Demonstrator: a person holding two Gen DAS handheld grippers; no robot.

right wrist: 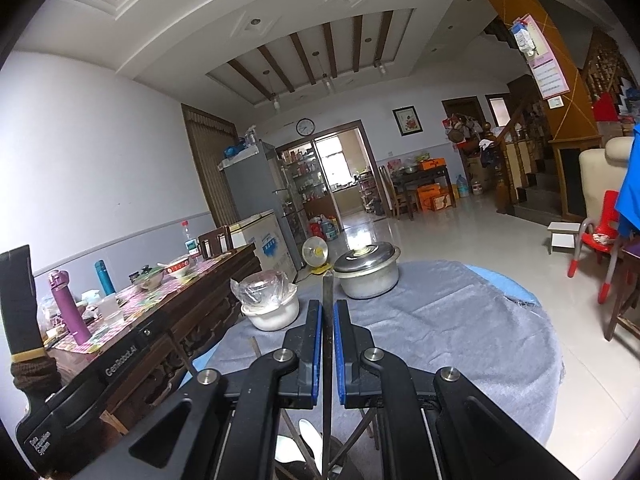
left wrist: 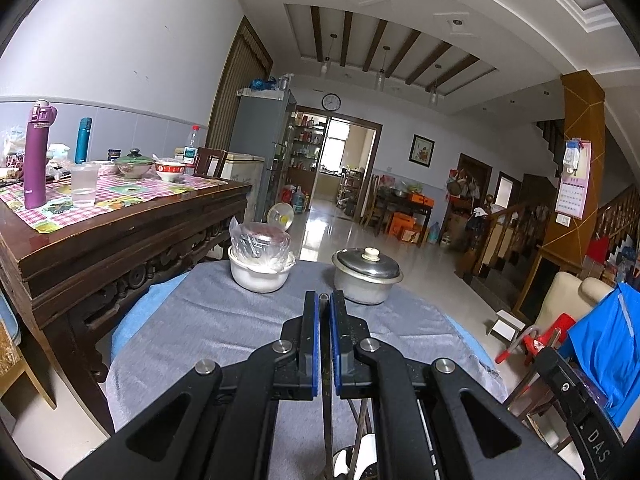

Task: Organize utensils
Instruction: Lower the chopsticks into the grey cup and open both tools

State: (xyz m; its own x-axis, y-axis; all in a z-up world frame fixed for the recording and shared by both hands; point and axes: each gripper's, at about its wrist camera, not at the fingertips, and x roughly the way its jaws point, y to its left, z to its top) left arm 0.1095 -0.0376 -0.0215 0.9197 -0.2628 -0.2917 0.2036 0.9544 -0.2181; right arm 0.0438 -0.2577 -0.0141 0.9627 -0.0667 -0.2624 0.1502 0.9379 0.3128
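Observation:
My right gripper is shut on a thin flat metal utensil that stands up past its blue pads. My left gripper is shut too, with a thin utensil handle running down between its fingers and only a small tip showing at the pads. Both hover over a round table under a grey cloth. Below the fingers lie white spoons and dark chopsticks, partly hidden; a white spoon also shows in the right wrist view. The left gripper's body sits at the left there.
At the far edge of the cloth stand a white pot holding a plastic-wrapped bowl and a lidded metal pot. A wooden table with bottles, a cup and bowls stands close on the left. A red chair is on the right.

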